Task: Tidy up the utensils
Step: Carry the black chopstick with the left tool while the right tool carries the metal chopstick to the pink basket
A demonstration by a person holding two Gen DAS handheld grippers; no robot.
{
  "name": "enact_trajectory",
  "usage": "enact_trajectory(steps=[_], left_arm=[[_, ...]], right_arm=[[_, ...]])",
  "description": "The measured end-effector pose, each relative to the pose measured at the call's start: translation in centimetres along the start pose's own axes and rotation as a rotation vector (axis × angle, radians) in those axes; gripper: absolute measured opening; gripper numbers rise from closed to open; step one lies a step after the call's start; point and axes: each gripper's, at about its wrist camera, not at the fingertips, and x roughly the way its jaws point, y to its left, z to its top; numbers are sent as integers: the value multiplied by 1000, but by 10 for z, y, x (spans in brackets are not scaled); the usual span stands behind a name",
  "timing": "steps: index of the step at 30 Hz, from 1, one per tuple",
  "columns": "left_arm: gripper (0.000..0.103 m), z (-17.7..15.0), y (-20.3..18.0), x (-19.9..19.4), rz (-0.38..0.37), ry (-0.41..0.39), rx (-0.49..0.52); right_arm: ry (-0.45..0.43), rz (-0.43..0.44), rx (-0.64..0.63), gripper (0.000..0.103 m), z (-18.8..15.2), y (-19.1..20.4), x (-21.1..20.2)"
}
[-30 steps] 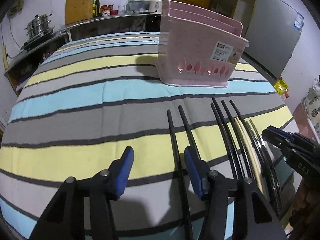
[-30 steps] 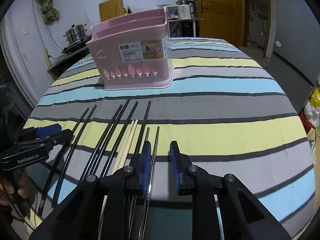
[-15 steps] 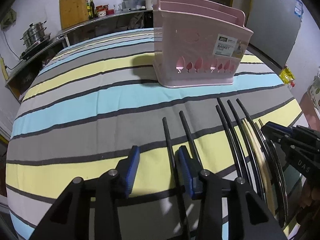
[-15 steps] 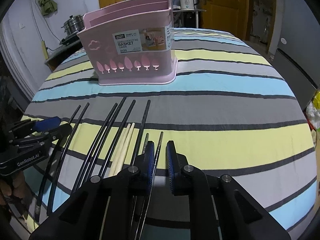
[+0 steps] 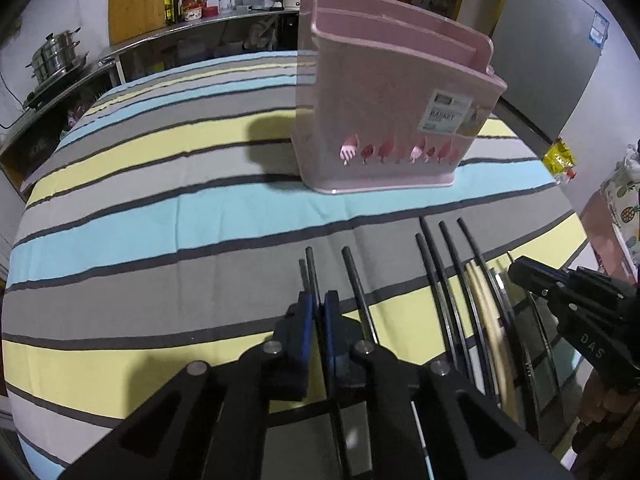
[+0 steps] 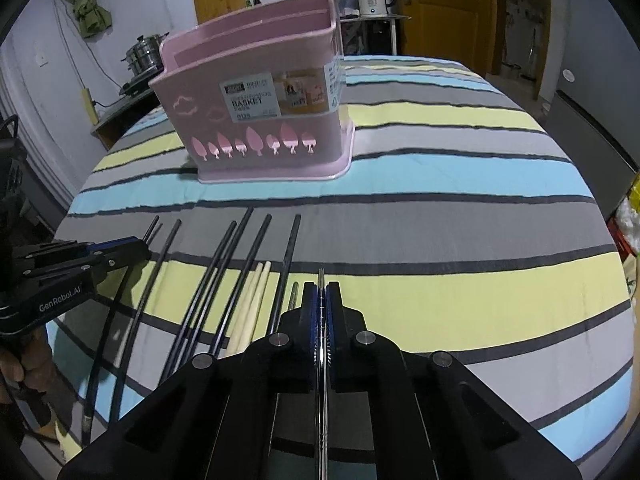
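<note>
Nearest to us, both pairs of jaws have just gone from partly open to clamped. Our left gripper [image 5: 319, 312] now pinches a black chopstick [image 5: 311, 276], the leftmost of the row, and its tip shows a thin shadow beside it, so we judge it already a little off the striped table [image 5: 160, 208]. Our right gripper [image 6: 321, 300] is shut on a thin metal chopstick [image 6: 320, 278] at the right end of the row. That means both picks look made, and the next step is carrying each stick to the pink basket [image 6: 256, 112], which stands upright at the far middle of the table, well apart from the row.

Between the two grippers the other chopsticks [image 6: 240, 264] lie side by side, black ones with a pale wooden pair [image 6: 256, 296] among them, all pointing toward the basket.

The near ends of the sticks are hidden under the gripper bodies or cut off by the table edge, so we cannot tell how far along each stick is held. The basket's inside is not visible, and its label is blurred in the left view.
</note>
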Motion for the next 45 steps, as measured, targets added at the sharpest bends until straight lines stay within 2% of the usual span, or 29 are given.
enact_trajectory(steps=[10, 16, 22, 35, 45], left_arm=[[5, 24, -5, -60, -55, -112, 22], [5, 39, -8, -104, -66, -204, 48], [5, 49, -9, -130, -71, -266, 61], [5, 54, -13, -153, -91, -302, 53], [5, 78, -11, -167, -106, -319, 29]], right_arm=[[-113, 14, -17, 4, 26, 4, -46], [-189, 11, -30, 4, 41, 10, -79], [-251, 9, -46, 4, 50, 15, -104], [-301, 16, -58, 4, 53, 19, -130], [-350, 49, -49, 4, 74, 23, -139]])
